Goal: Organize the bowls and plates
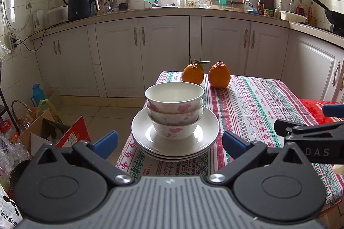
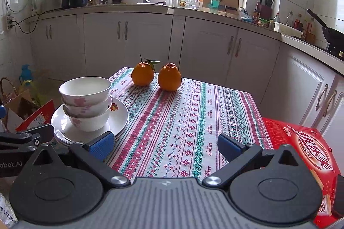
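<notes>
1. Left wrist view: the left gripper [image 1: 169, 143] hangs wide open and empty, just short of the stack at 12 o'clock. Three bowls [image 1: 174, 109] nest on the plates [image 1: 175, 138], which look like three, near the table's left edge, seemingly consolidated for tidiness. Two oranges [image 1: 205, 75] sit behind.

2. Right wrist view: the right gripper [image 2: 164, 146] is equally spread, holding nothing, over bare tablecloth [image 2: 193, 110]. The stack lies at 10 o'clock; a red box [image 2: 301, 143] sits at 3 o'clock.

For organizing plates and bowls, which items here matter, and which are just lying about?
Job:
three nested bowls
stack of plates
left tool, open
right tool, open

Lying about:
two oranges
red box
</notes>
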### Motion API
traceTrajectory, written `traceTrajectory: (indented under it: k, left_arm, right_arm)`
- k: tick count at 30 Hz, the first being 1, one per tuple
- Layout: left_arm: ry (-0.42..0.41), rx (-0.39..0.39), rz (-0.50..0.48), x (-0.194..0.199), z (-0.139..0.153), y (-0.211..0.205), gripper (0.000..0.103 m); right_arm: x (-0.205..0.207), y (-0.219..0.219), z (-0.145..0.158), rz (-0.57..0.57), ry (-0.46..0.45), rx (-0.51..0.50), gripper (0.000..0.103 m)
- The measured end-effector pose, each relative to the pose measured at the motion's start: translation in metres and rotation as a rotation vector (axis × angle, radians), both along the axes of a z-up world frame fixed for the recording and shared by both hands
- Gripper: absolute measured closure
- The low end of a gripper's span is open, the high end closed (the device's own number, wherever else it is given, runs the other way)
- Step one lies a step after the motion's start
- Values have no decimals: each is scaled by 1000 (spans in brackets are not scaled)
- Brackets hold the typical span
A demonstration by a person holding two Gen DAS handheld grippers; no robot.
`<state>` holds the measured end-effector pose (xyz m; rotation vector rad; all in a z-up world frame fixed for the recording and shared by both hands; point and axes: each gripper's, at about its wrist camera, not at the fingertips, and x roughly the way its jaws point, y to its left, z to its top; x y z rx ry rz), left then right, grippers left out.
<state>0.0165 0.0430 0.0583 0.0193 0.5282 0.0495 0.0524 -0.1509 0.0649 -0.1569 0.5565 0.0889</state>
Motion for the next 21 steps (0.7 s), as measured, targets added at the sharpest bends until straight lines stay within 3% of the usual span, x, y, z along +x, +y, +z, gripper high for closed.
traceTrajectory:
  k: [21]
  left_arm:
    - [-4, 37, 53, -1, 0, -5, 1]
  right_arm:
    - [1, 2, -1, -17, 0, -27, 0]
